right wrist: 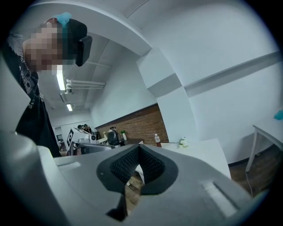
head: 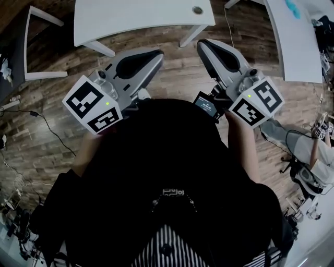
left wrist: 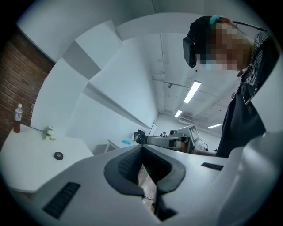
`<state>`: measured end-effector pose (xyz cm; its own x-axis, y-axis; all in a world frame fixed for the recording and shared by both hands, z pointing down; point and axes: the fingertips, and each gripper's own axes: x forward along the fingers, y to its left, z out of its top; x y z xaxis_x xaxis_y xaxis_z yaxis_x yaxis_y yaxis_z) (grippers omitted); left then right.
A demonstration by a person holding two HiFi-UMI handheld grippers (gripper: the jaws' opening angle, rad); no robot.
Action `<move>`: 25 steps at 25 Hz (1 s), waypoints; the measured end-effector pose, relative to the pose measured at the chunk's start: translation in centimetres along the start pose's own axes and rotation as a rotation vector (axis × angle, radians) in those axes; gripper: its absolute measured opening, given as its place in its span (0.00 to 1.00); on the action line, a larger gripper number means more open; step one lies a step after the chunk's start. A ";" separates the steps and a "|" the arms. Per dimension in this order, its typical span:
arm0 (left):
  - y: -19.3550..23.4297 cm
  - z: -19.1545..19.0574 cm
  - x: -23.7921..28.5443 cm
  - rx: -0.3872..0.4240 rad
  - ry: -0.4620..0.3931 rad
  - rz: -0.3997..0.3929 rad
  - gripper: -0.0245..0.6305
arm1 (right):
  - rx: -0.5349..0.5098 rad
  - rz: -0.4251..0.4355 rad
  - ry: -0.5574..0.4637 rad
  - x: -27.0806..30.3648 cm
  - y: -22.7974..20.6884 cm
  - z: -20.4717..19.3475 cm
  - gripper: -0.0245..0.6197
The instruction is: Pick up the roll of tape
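Note:
The roll of tape [left wrist: 59,155] is a small black ring lying flat on a white table [left wrist: 31,163]. In the head view the tape [head: 197,10] sits near that table's front right corner [head: 156,21]. My left gripper [head: 155,55] and right gripper [head: 204,45] are held level in front of my body and point toward the table, well short of it. Both have their jaws together with nothing between them. The pads meet at the tips in the left gripper view [left wrist: 142,148] and the right gripper view [right wrist: 138,148]. In the right gripper view the tape is not visible.
A bottle [left wrist: 17,118] and a small flower sprig [left wrist: 48,132] stand farther back on the table. A second white table [head: 292,47] with a blue thing [head: 293,8] is at the right. A white frame [head: 44,47], floor cables [head: 47,125] and a seated person [head: 313,156] flank me.

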<state>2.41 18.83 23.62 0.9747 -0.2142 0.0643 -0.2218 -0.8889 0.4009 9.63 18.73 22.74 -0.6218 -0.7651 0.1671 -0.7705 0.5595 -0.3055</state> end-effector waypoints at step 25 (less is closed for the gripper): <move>11.1 1.2 -9.2 -0.097 -0.070 0.179 0.04 | -0.007 0.158 0.115 14.6 0.3 -0.2 0.04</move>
<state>-9.09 10.43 26.43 0.9148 -0.3960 0.0799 -0.3842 -0.7918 0.4749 0.29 7.82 25.29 -0.7465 -0.6266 0.2237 -0.6630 0.6721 -0.3298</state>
